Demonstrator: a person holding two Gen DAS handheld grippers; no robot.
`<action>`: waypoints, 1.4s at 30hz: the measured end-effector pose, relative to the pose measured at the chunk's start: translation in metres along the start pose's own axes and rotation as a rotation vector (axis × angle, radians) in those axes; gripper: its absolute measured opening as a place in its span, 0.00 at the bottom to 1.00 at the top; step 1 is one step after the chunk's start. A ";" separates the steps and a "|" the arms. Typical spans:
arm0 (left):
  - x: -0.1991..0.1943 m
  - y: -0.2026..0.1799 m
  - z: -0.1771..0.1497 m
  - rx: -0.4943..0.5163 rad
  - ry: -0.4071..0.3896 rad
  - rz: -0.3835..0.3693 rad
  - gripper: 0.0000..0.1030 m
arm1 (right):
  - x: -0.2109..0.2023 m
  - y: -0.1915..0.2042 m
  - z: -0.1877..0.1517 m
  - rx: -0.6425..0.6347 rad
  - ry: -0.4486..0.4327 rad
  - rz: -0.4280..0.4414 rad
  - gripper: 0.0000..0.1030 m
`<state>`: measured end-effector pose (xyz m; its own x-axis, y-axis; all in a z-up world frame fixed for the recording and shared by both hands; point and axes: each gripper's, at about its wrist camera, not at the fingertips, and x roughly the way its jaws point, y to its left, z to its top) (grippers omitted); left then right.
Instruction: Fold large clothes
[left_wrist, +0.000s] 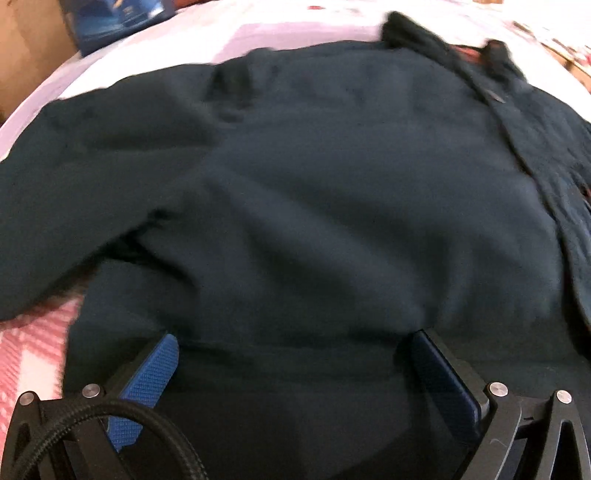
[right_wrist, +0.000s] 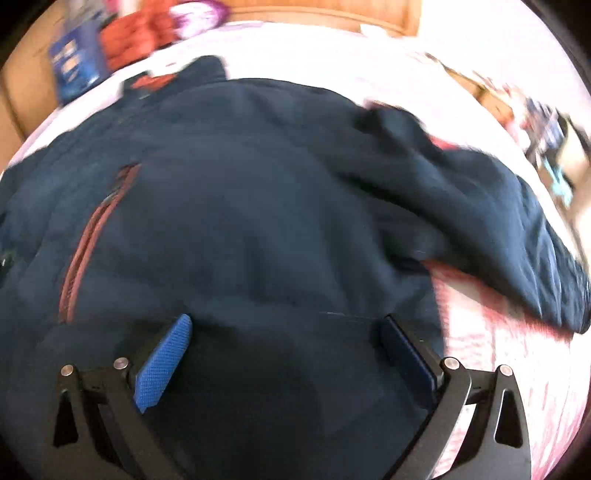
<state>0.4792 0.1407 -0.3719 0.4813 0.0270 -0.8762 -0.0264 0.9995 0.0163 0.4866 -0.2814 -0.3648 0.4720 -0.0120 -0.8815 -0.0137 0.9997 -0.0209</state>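
Observation:
A large dark navy jacket (left_wrist: 314, 177) lies spread flat on a bed, collar at the far end. In the right wrist view the jacket (right_wrist: 240, 192) shows a red-trimmed zipper (right_wrist: 92, 236) at left and a sleeve (right_wrist: 498, 221) stretched to the right. My left gripper (left_wrist: 291, 339) is open, its blue pads (left_wrist: 147, 384) wide apart just above the jacket's near hem. My right gripper (right_wrist: 286, 323) is also open and empty over the near hem on the other side. Both views are blurred.
The bed has a white and pink checked cover (right_wrist: 498, 369), also visible in the left wrist view (left_wrist: 33, 354). A blue box (right_wrist: 74, 66) and orange cloth (right_wrist: 136, 37) lie at the far left. A wooden headboard (right_wrist: 314, 11) runs along the back. Clutter (right_wrist: 546, 136) sits at the right.

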 end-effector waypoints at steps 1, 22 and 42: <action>0.000 0.000 0.003 -0.009 -0.002 0.005 1.00 | -0.001 -0.002 0.005 0.008 -0.001 -0.030 1.00; -0.051 -0.210 0.029 0.102 -0.106 -0.218 1.00 | -0.023 -0.018 0.069 -0.148 -0.152 0.039 0.90; -0.015 -0.261 0.008 0.131 -0.118 -0.123 1.00 | -0.036 -0.450 -0.032 0.377 0.028 -0.413 0.93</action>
<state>0.4861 -0.1204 -0.3594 0.5734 -0.1017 -0.8130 0.1491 0.9887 -0.0185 0.4472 -0.7319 -0.3390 0.3479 -0.3997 -0.8480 0.4863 0.8503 -0.2013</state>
